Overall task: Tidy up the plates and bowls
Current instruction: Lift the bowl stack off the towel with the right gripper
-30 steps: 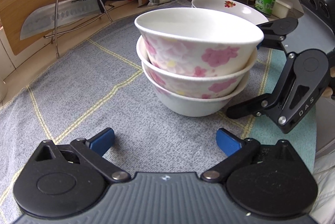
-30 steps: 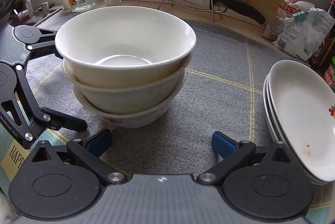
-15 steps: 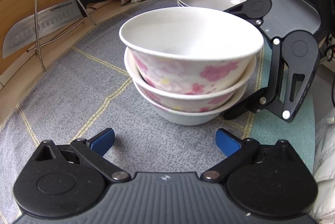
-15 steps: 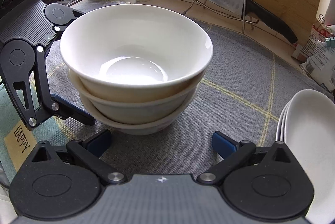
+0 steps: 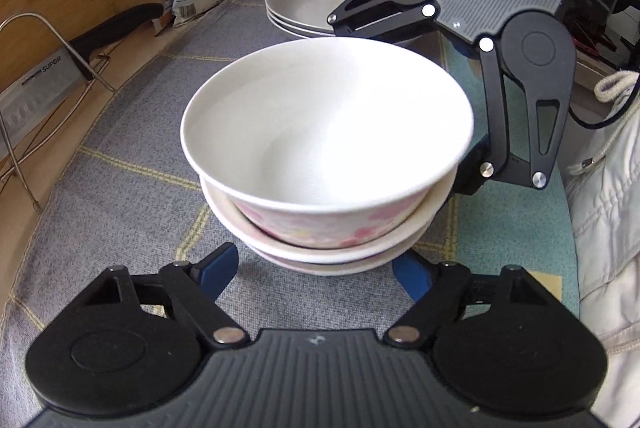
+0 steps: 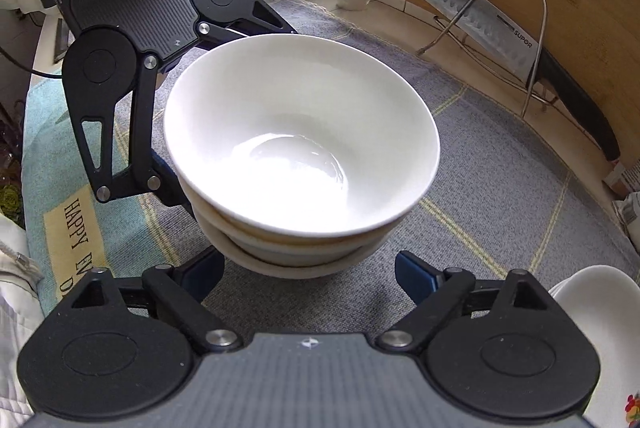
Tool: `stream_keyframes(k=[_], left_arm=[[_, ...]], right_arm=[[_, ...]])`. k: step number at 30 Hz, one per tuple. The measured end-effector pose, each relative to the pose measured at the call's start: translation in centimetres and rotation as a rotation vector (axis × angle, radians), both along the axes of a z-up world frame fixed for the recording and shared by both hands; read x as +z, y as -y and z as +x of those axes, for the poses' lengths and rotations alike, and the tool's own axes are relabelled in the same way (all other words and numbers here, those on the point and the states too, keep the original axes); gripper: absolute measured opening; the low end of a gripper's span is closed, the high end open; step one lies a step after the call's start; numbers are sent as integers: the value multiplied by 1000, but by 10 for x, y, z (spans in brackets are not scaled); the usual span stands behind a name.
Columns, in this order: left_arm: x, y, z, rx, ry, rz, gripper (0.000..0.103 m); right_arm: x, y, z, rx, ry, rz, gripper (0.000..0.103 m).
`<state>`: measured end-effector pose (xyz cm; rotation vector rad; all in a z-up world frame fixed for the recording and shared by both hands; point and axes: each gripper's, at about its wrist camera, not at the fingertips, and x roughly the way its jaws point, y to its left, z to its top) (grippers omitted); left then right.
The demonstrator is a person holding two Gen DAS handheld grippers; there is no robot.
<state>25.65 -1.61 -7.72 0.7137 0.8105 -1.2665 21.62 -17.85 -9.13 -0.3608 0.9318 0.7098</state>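
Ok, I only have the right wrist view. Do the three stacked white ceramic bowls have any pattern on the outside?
Observer: Yes. The left wrist view shows pink flowers on the outer walls of the stacked white ceramic bowls.
Operator: And the white plates at my right edge, how many are there?
Observer: Three. The round white plates sit nested in one stack.
Operator: Are the left tongs closed on anything?
Observer: No. The left tongs are open, with one blue pad on either side of the lowest bowl.
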Motion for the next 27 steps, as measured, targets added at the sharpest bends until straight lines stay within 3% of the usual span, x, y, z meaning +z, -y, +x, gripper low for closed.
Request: stream_keyframes(k=[7,27], left_arm=[[0,4,2,-49,-25,7,77],[-4,10,14,-110,-106,10,77]], right_arm=[[1,1,8,45,-34,15,81],[1,-1,18,77,-102,15,80]])
